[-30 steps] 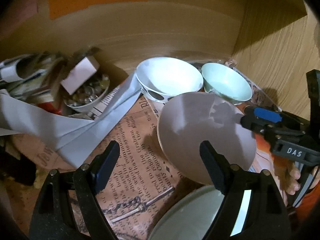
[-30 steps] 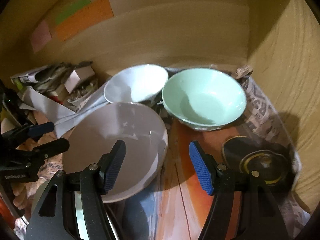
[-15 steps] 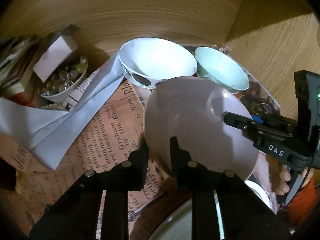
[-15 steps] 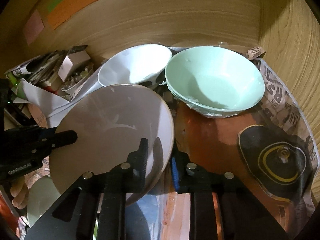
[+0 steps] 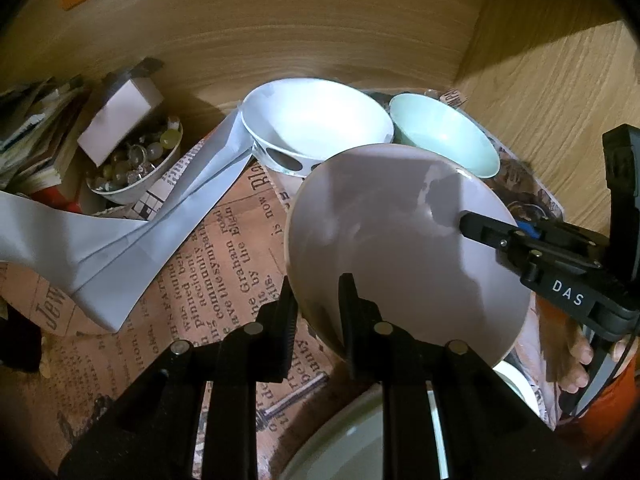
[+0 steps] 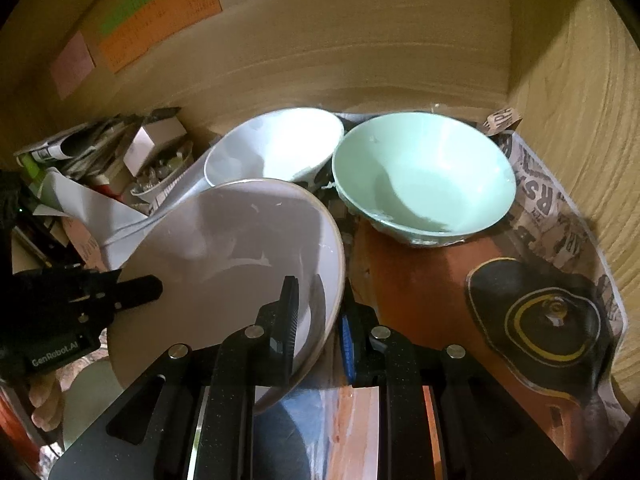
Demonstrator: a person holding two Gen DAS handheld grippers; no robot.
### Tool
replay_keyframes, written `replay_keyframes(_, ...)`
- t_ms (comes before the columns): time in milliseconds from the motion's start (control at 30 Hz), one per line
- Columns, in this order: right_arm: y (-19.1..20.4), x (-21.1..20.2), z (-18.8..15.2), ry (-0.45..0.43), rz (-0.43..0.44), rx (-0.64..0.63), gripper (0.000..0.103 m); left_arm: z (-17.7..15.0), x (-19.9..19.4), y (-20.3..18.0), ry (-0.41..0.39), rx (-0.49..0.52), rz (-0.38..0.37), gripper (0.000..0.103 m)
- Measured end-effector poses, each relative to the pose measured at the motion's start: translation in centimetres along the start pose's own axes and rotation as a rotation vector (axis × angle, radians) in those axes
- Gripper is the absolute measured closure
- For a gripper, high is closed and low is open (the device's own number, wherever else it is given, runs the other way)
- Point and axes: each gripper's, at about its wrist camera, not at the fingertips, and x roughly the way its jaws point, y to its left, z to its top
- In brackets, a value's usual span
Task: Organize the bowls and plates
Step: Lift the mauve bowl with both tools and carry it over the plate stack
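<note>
A pale grey plate (image 5: 400, 248) is held up off the shelf by both grippers. My left gripper (image 5: 316, 300) is shut on its near left rim. My right gripper (image 6: 320, 312) is shut on its right rim and shows in the left wrist view (image 5: 472, 224) at the plate's right edge. The plate (image 6: 240, 264) is tilted in the right wrist view. Behind it stand a white bowl (image 5: 316, 120) and a mint green bowl (image 6: 424, 176). Another pale plate (image 5: 368, 440) lies below, partly hidden.
Newspaper (image 5: 224, 256) lines the shelf. A folded white paper (image 5: 120, 248) and a small dish of beads (image 5: 132, 168) with a white box lie at left. Wooden walls close the back and right (image 6: 580, 120). A black and yellow print (image 6: 552, 320) is on the liner at right.
Both grippers closed on the grey plate's rim from open, then lifted and tilted it slightly toward the bowls.
</note>
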Motion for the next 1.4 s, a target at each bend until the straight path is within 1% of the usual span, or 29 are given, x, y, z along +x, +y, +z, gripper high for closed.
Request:
replay_keyframes(167,0.2,-1.0,-0.1,-0.015,0.015,0.006,0.086,-0.1,-1.6,-0.4,-0.042,0.008,0.017,0.084)
replay_keyframes(467,2.1,-3.8,0.0,-0.074,0.03,-0.022,0.086,-0.7,-5.3,-0.4,-0.112,-0.008,0.023,0.084)
replay_keyframes(600,3.3,-4.9,-0.3,-0.093,0.038,-0.04,0.086,-1.1,-6.8,0.0,-0.126,-0.022,0.023,0.084)
replay_keyframes(767,4.8,-5.8,-0.7,-0.105,0.048,-0.068,0.086,-1.8,-8.7,0.6,-0.151,-0.034,0.041,0.084)
replay_keyframes(1033,7.6,-6.7,-1.6,-0.115,0.084,-0.113,0.086,-4.2,-12.2,2.5,-0.198,-0.068,0.066,0.084)
replay_keyframes(1400,12.5,-6.9,-3.4,-0.104,0.153,-0.186,0.086,-8.6,-16.8,5.8,-0.245,-0.13,0.119,0.084)
